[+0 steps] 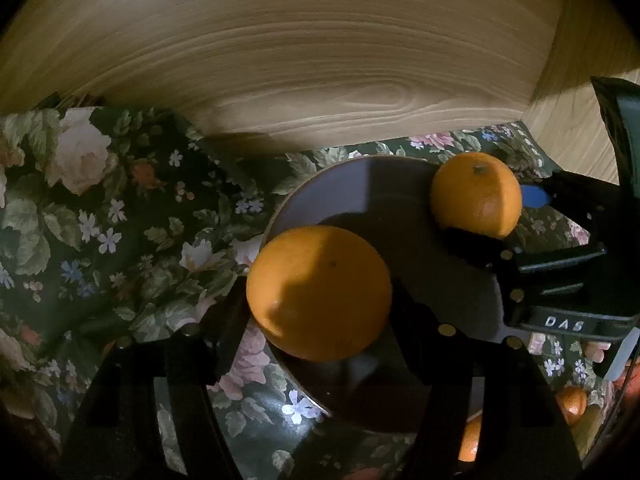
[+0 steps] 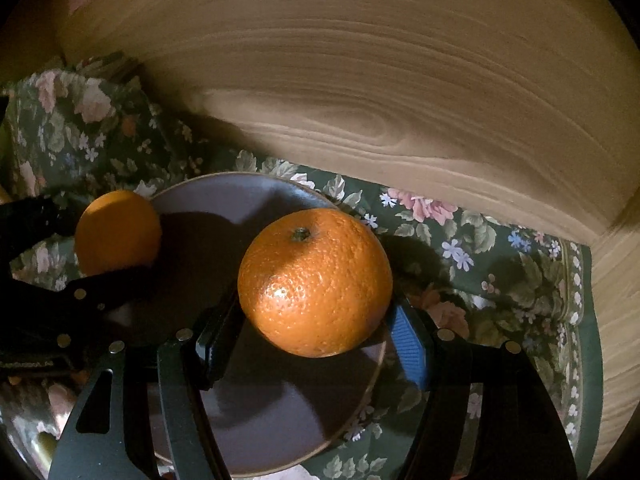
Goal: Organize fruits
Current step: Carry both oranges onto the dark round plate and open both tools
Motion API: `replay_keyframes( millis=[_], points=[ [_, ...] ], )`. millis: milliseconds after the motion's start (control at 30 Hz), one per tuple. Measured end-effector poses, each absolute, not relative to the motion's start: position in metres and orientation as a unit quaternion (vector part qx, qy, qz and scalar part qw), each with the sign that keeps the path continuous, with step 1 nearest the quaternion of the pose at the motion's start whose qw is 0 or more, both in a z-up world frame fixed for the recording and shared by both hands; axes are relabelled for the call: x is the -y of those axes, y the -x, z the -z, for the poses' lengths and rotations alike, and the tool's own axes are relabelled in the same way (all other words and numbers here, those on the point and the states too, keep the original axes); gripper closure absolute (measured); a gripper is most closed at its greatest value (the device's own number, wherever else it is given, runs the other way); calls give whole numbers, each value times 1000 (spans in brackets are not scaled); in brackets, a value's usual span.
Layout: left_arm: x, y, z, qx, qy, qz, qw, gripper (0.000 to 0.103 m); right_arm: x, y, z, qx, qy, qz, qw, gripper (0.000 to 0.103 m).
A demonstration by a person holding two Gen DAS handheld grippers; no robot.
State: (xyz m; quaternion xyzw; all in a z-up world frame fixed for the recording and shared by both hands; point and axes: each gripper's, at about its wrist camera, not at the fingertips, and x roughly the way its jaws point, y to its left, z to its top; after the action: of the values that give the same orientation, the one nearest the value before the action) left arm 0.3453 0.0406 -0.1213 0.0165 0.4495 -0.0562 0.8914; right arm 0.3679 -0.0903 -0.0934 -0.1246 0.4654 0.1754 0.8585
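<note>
Each gripper clamps 1 orange above the brown plate (image 2: 256,420) (floral cloth (image 1: 100,208) beneath): left gripper (image 1: 320,308), right gripper (image 2: 316,320).

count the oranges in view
2 clearly, both over the plate: one orange in the left gripper, another orange in the right gripper. More orange fruit may be hidden at the left view's bottom right edge.

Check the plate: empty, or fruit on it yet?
Cannot tell. Both oranges are over the plate, each clamped in a tool; whether either touches it isn't visible.

Pale wood-grain surface (image 1: 320,60) behind; dark floral cloth (image 1: 100,208) below; dim, perhaps lamp-lit
</note>
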Motion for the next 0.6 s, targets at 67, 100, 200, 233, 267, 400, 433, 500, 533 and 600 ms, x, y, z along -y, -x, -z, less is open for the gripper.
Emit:
replay_keyframes(
  millis=[67,100,200,233,267,400,433,500,533,600],
  points=[
    [-38,-345,121,-450,-18,58,891,35,88,-366,94,-466,132,-175,857,36],
    [-37,-346,120,-448,-16,62,892,34,87,-366,94,-466,134,-175,857,36],
    [-40,-342,112,-439,-8,63,896,29,85,-367,95,-471,133,-179,854,36],
    [-41,-340,109,-434,-6,61,899,27,85,-367,93,-470,125,-184,854,36],
    [-42,-338,105,-429,-5,59,901,25,86,-367,91,-469,119,-186,855,36],
    [-47,-329,93,-415,-1,51,908,22,88,-358,71,-443,119,-182,870,28],
    [-49,-326,90,-412,0,47,910,21,89,-355,65,-436,119,-182,873,27],
    [-51,-316,84,-404,1,40,914,21,91,-347,53,-423,118,-181,880,27],
    [-51,-312,83,-402,1,39,915,21,92,-342,47,-417,117,-180,884,27],
    [-51,-301,79,-397,-3,36,917,21,94,-333,37,-405,114,-179,890,27]
  ],
)
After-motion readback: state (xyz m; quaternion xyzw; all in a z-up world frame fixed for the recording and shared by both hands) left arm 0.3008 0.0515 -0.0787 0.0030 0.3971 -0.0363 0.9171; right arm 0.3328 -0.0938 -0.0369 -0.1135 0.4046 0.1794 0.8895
